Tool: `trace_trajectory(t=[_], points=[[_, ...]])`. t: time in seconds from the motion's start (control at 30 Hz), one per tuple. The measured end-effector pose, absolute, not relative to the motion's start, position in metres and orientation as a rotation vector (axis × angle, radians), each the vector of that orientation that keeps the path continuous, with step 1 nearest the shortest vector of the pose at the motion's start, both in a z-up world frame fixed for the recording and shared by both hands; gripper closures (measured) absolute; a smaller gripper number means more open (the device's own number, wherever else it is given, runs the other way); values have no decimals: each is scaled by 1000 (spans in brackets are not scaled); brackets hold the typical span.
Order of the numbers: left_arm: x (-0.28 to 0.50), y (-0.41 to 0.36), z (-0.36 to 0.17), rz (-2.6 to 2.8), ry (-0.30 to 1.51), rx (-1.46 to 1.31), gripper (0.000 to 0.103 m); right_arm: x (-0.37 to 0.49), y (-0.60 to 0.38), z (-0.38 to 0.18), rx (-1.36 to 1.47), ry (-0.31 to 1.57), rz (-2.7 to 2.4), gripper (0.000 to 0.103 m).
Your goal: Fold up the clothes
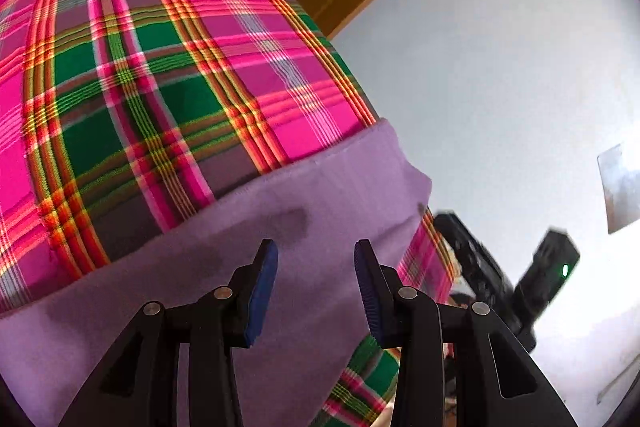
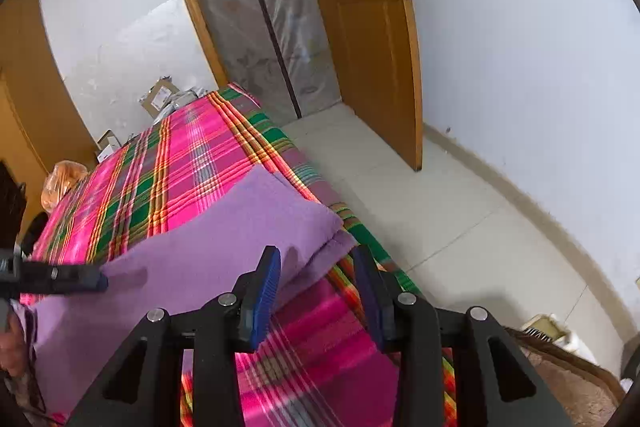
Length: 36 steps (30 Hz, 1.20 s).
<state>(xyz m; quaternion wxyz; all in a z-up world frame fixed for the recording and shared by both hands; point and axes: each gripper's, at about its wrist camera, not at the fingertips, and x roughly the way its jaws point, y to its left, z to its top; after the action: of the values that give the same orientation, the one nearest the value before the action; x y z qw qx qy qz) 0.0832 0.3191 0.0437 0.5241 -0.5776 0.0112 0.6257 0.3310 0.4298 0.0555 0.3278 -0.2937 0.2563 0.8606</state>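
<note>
Garment: purple cloth [image 2: 208, 251], folded, lying on a pink-green plaid bed cover [image 2: 176, 163].
Left gripper [image 1: 316, 291]: jaws apart, empty, above cloth.
Right gripper [image 2: 316, 295]: jaws apart, holding nothing, at cloth's corner.

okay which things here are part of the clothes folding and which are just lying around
Part of the job: purple garment, left gripper, right gripper, plaid bed cover it lies on.

Lying about: cardboard boxes, orange bag, wooden door.
</note>
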Motion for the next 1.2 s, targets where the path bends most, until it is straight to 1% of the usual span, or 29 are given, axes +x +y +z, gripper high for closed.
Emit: trace_trajectory(t=[0.07,0.13,0.47,0.73,0.9,0.97,1.03,1.07,1.1,1.13,1.2], points=[[80,329,38,1488,32,-1384,62,328,436,52,-773,726,2268,64],[81,330,34,1483,38,-1394,62,327,438,50,-774,741,2262,64],[79,323,27,1478,51,-1424,62,312,443,42,-809,694,2214,64],[77,323,23,1458,54,-1441,62,306,440,40,-822,629,2183,64],[77,319,25,1456,58,-1436,62,295,436,39,-870,541,2161,61],[77,318,25,1456,58,-1435,62,293,433,39,-878,512,2165,61],[77,321,24,1454,57,-1432,62,292,431,39,-883,490,2177,68],[77,322,23,1453,56,-1431,62,292,429,39,-885,485,2190,75],[77,323,22,1450,52,-1433,62,291,428,39,-892,481,2205,85],[76,323,21,1448,49,-1435,62,290,427,39,-900,477,2220,89],[75,323,21,1446,43,-1438,62,286,423,40,-913,443,2224,90]])
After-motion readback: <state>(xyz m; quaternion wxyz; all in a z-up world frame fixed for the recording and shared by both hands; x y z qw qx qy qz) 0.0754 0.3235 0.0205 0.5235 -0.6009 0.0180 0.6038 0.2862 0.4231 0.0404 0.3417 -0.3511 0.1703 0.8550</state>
